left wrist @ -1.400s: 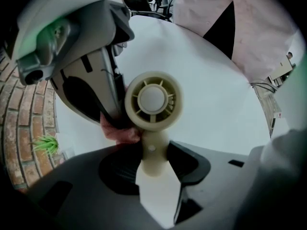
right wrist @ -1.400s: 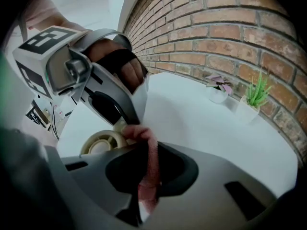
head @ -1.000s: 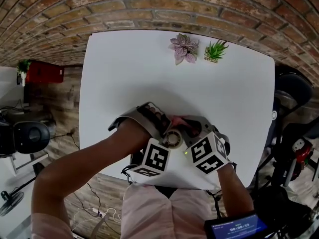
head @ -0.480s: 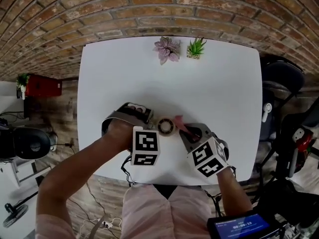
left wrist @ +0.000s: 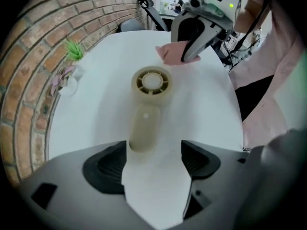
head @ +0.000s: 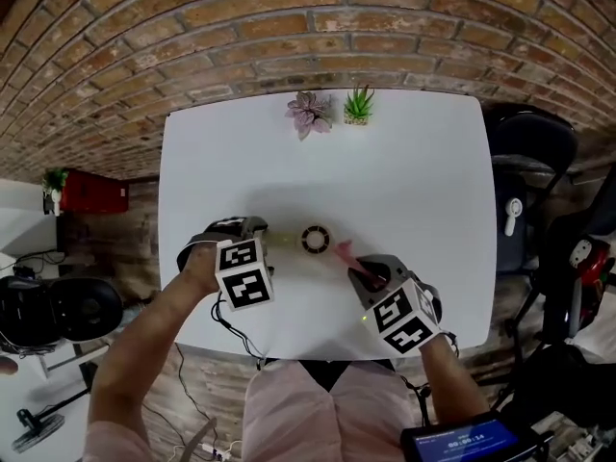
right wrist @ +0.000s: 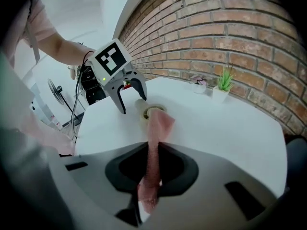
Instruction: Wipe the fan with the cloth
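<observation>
The fan (head: 314,240) lies flat on the tabletop (head: 423,176), a little toward the near edge from its middle, grille up, handle pointing to 9 o'clock. Lying so, it offers its whole face to a wipe from above.

At 4 o'clock from it, the cloth (right wrist: 156,128) is pinched in the closed fingers (right wrist: 175,169) of the right gripper (right wrist: 152,171). Its free end juts forward toward the grille, probably left long to serve as the wiping edge.

At 9 o'clock, the left gripper (left wrist: 153,162) points down over the handle's end. Its fingers (left wrist: 110,164) have just been opening and stand wide, the handle tip just ahead of the gap, unpressed. So the fan looks unsteadied and could slide under a wipe.

From 12 to 3 o'clock the tabletop offers room for strokes. Two plants (head: 332,112) stand well apart at the far edge. At 6 o'clock the near edge is close.
</observation>
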